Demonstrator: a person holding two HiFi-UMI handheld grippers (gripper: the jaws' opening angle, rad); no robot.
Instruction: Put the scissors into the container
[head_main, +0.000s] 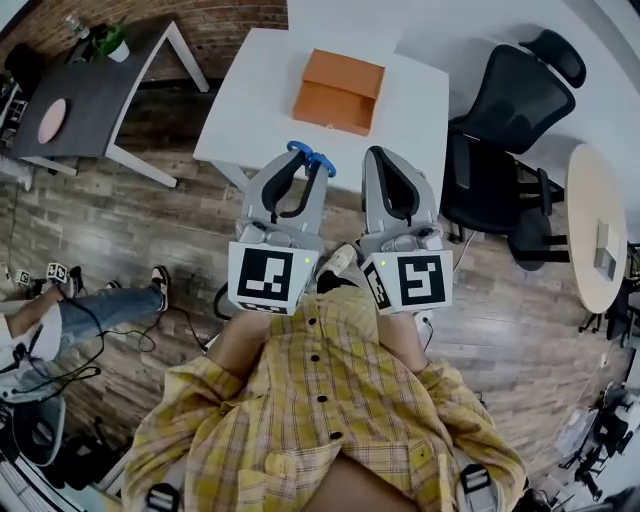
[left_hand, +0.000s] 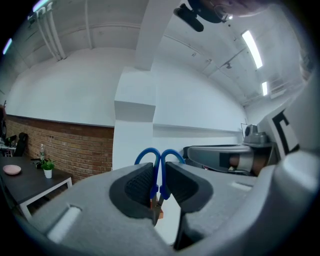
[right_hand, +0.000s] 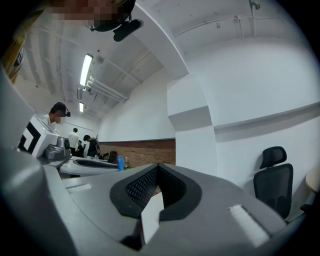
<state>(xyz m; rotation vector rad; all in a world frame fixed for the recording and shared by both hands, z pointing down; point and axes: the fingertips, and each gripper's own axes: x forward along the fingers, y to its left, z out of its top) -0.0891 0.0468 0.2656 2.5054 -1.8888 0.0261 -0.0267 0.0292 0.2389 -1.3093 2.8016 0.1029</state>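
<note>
While the left gripper (head_main: 303, 172) is clamped on the scissors (head_main: 311, 158), the right gripper (head_main: 380, 158) is beside it with its jaws together and nothing between them. In the left gripper view the two pads press on the scissors just under the blue handle loops. The loops stick out past the jaw tips on the far side, and the blades are hidden between the pads, so I cannot see their tips. I think this grip keeps the sharp part covered, and the loops would enter the container first.

Both grippers are over the wooden floor, just before the near edge of the white worktop (head_main: 250, 110). The orange container (head_main: 338, 92) stands near the middle of this worktop, towards its far side, and is the only thing I see on it. Its top looks open, but I cannot be sure from the head view.

For the way to the container, the near edge of the worktop must be crossed at enough height, I judge. After it, the white surface in front of the container seems to leave free room. On the right, a black office chair (head_main: 505, 140) stands close to the right edge of the worktop, so a wide swing of the right gripper could meet it. On the left, a dark table (head_main: 90, 100) is well apart, with a strip of floor between.
</note>
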